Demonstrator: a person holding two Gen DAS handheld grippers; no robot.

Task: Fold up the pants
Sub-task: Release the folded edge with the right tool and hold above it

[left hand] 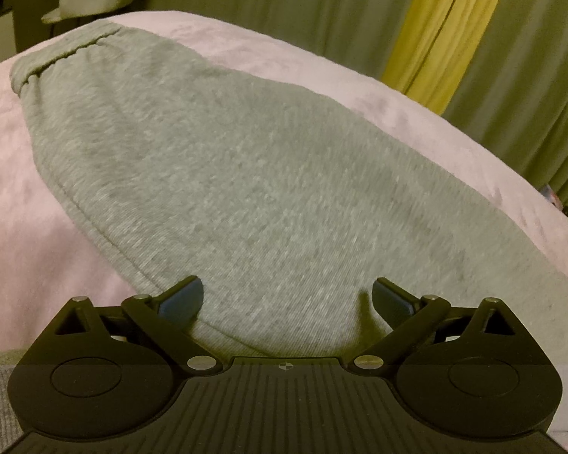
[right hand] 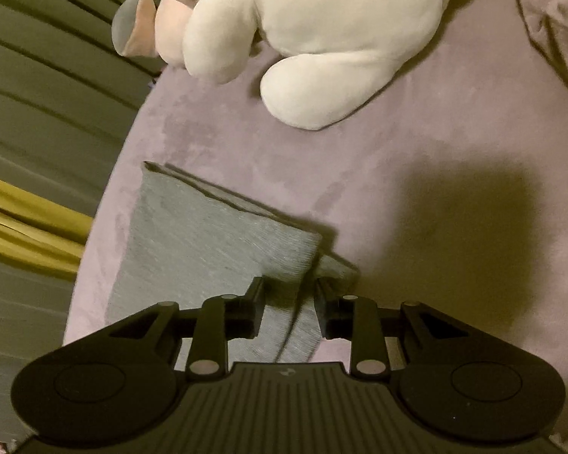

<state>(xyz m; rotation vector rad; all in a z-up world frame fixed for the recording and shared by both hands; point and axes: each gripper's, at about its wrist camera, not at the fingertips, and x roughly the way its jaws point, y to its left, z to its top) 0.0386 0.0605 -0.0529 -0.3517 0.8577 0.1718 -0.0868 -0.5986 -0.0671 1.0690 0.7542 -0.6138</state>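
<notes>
Left wrist view
Setting: a bed under a pink plush blanket (left hand: 75, 204), with olive curtains (left hand: 291, 7) and a yellow panel (left hand: 447, 19) behind.
Pants: the grey sweatpants (left hand: 238, 174) lie flat across the blanket, elastic waistband at the far left, fabric running down to the camera.
Left hand-held gripper (left hand: 287, 299): jaws spread wide over the near end of the pants, blue pads clear of the cloth between them.

Right wrist view
Setting: the same blanket (right hand: 416, 189), olive curtains (right hand: 49, 87) at left, a white plush toy (right hand: 322, 30) lying at the far end of the bed.
Pants: a folded grey section (right hand: 200, 238) rests near the bed's left edge, its layered corner pointing at the camera.
Right hand-held gripper (right hand: 289, 295): jaws partly apart, straddling a ridge of the grey fabric; whether the pads touch it is unclear.
Shadow (right hand: 465, 219): a dark patch falls on the blanket to the right.
</notes>
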